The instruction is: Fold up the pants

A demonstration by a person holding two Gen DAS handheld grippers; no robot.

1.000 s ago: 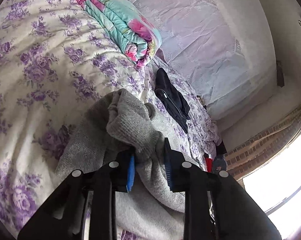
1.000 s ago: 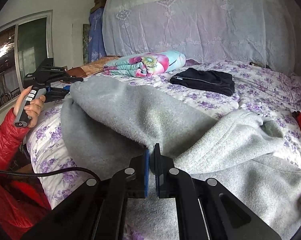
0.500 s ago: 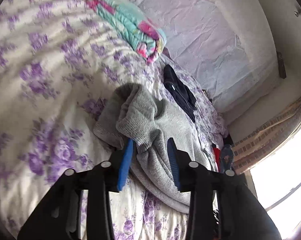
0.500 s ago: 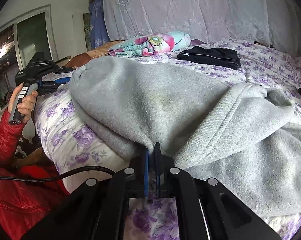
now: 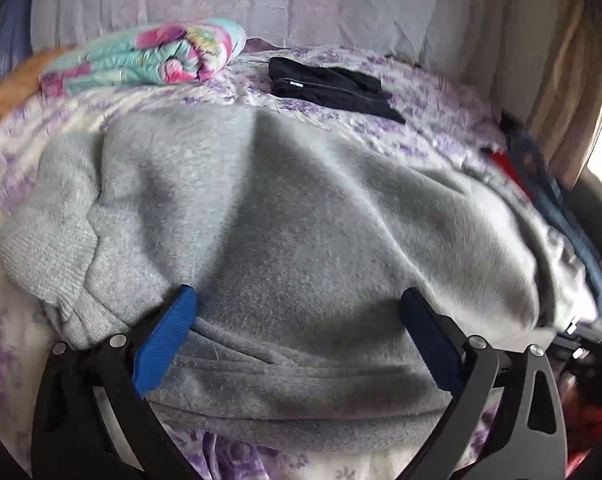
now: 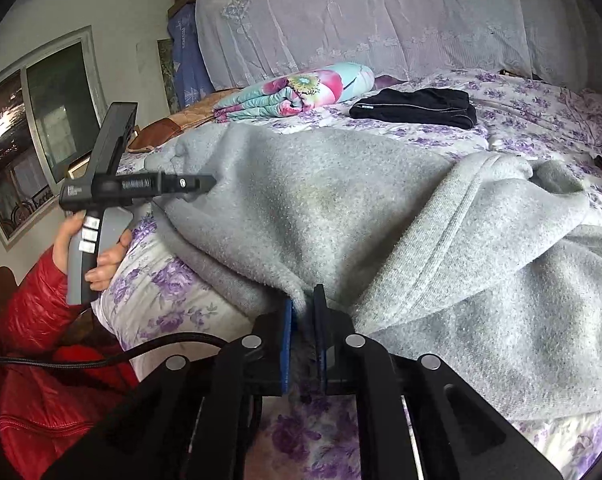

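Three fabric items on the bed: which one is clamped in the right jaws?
The grey pants, pinched at the near edge by the right gripper. The black garment and rolled floral quilt lie untouched behind.

The bed (image 6: 173,292) has a sheet with purple flowers. Grey pants (image 6: 381,208) lie on its near part. Behind the pants lie a black garment (image 6: 417,107) and a folded quilt (image 6: 293,90).

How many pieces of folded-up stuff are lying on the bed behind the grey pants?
2: a floral quilt rolled up by the headboard, and a black garment just right of it. More may hide behind the grey pants.
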